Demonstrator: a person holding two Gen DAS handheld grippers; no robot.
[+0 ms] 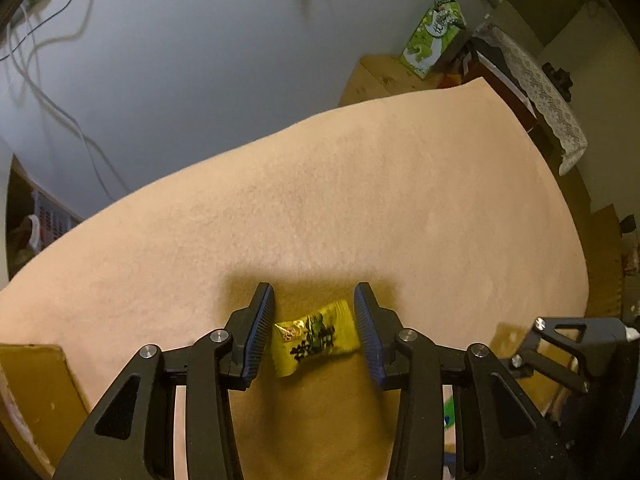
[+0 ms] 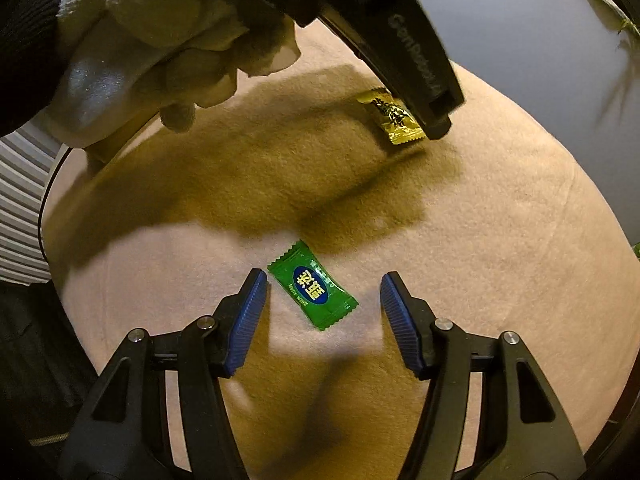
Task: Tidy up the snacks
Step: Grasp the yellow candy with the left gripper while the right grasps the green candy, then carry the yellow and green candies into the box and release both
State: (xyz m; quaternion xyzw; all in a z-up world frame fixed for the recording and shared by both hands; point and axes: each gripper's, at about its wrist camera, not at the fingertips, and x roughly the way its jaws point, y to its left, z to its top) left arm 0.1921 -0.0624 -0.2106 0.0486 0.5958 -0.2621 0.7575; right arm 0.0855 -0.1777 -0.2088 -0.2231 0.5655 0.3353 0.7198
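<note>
- Our left gripper hangs low over the peach felt mat on the desk, its blue-padded fingers spread apart and holding nothing.
- The yellow candy lies flat on the mat between those fingers, its left end just beside the left pad; we cannot tell whether they touch.
- To the right of the yellow candy, in the right wrist view, our right gripper is likewise released, fingers wide apart.
- The green candy lies on the mat between them, slantwise, clear of both pads.
- Beyond the green candy, the same view shows our gloved left hand gripping the left gripper, whose tip stands at the yellow candy.
- A green carton stands far past the mat's right corner.
</note>
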